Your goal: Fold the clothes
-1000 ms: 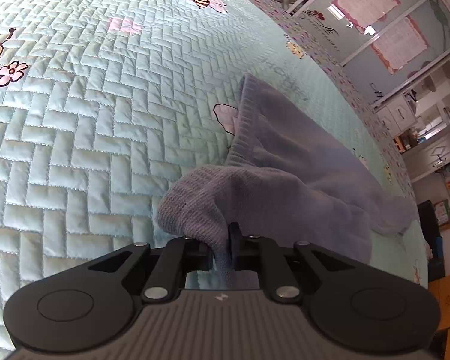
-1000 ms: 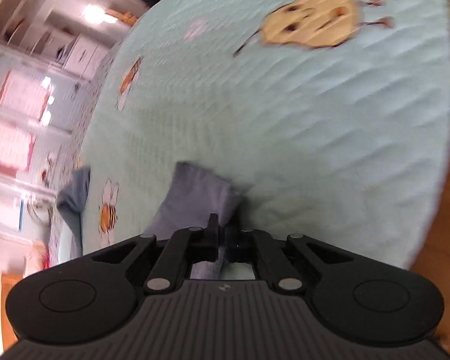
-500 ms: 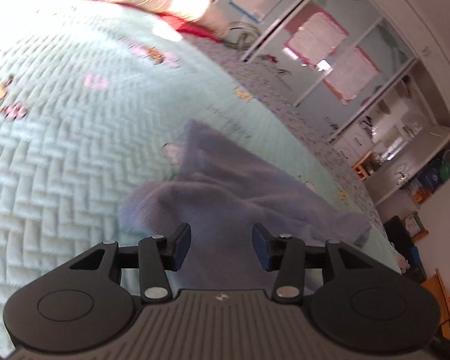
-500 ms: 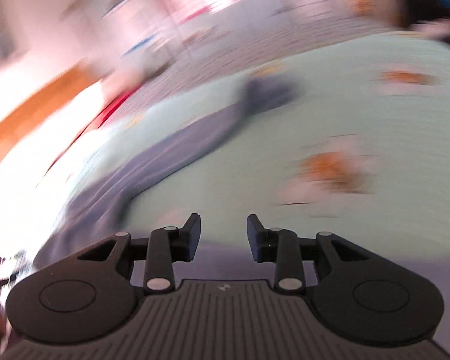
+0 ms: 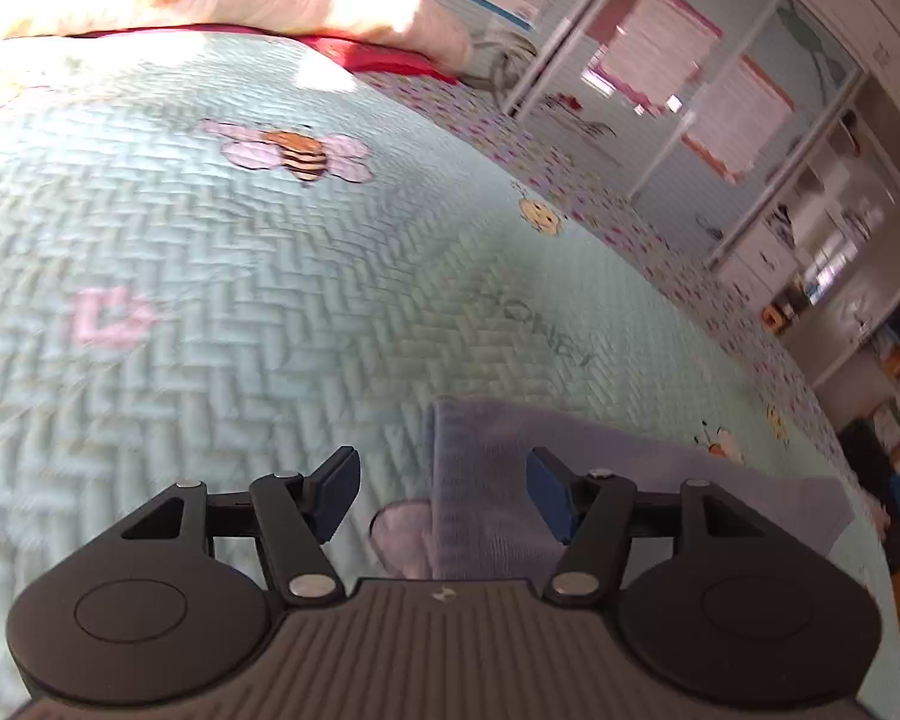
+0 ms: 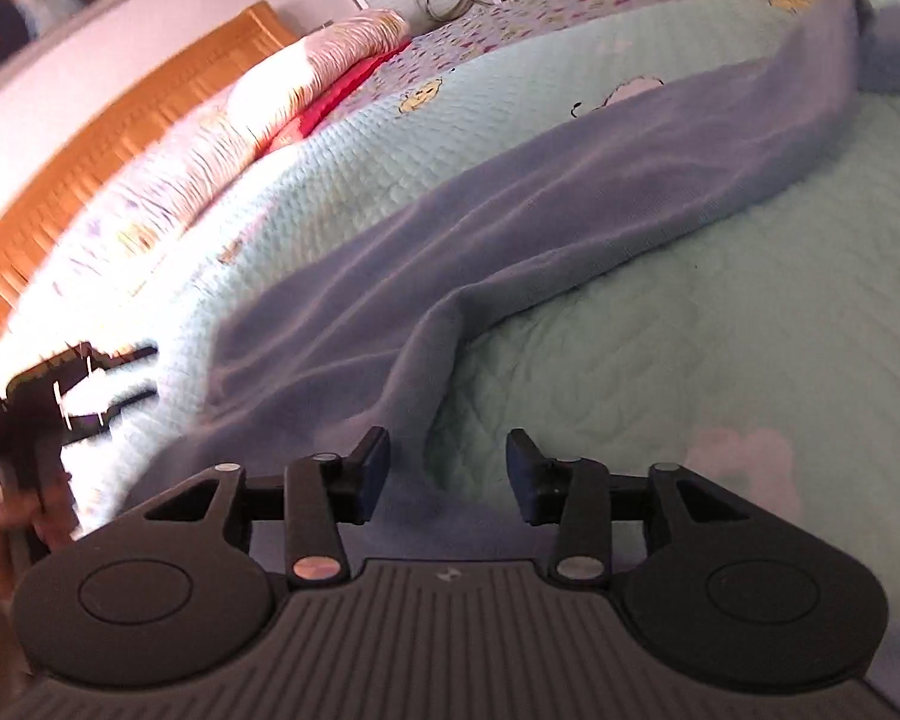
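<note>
Both grippers (image 5: 439, 495) (image 6: 447, 474) newly open, garment (image 6: 510, 240) released.

Black left gripper (image 5: 441, 495), ribbed grey body, silver rivets, blue-padded jaws.

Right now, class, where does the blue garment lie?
The blue garment lies stretched across the mint quilt, running from the right gripper towards the bed's far edge.
</note>
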`<act>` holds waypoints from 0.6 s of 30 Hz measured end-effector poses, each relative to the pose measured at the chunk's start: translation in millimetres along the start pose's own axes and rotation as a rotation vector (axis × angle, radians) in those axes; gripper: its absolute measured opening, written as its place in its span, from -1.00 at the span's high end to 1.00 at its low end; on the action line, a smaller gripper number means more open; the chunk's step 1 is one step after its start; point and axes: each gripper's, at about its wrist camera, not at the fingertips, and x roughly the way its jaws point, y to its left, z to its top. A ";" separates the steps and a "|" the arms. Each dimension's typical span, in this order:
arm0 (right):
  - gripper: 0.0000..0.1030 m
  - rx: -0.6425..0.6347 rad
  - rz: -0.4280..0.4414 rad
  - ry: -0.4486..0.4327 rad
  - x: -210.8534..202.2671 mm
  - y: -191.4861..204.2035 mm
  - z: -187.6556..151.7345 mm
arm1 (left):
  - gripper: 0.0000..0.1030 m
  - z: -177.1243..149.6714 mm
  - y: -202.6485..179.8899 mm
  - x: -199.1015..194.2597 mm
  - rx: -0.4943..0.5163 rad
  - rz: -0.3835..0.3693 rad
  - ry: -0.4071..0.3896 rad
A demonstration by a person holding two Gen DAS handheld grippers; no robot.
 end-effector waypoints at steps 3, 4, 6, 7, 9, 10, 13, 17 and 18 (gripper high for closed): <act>0.10 0.019 0.013 -0.035 12.2 -18.2 -8.5 | -0.25 9.2 -1.6 19.4 -0.001 -0.041 0.035; 0.10 0.023 0.030 -0.057 12.8 -22.3 -11.6 | -0.24 11.9 -2.6 23.3 0.001 -0.057 0.041; 0.10 0.029 0.061 -0.099 14.2 -30.1 -17.4 | -0.21 14.5 -9.0 27.0 0.044 -0.061 0.031; 0.10 0.031 0.066 -0.107 15.6 -31.5 -17.9 | -0.19 15.8 -11.4 30.2 0.062 -0.059 0.036; 0.10 0.025 0.066 -0.116 16.7 -32.4 -18.8 | 0.12 19.1 -10.7 39.7 0.053 -0.076 0.072; 0.10 0.019 0.064 -0.118 16.6 -32.2 -19.3 | 0.27 20.4 -9.9 41.6 0.046 -0.083 0.081; 0.10 0.009 0.065 -0.124 17.7 -33.7 -20.4 | 0.28 23.6 -7.5 42.3 0.035 -0.085 0.092; 0.10 0.032 0.090 -0.133 28.9 -37.6 -17.0 | 0.27 25.6 8.1 45.0 -0.046 -0.125 0.110; 0.10 0.040 0.100 -0.137 28.7 -39.9 -17.4 | 0.25 25.8 11.2 46.4 -0.059 -0.132 0.121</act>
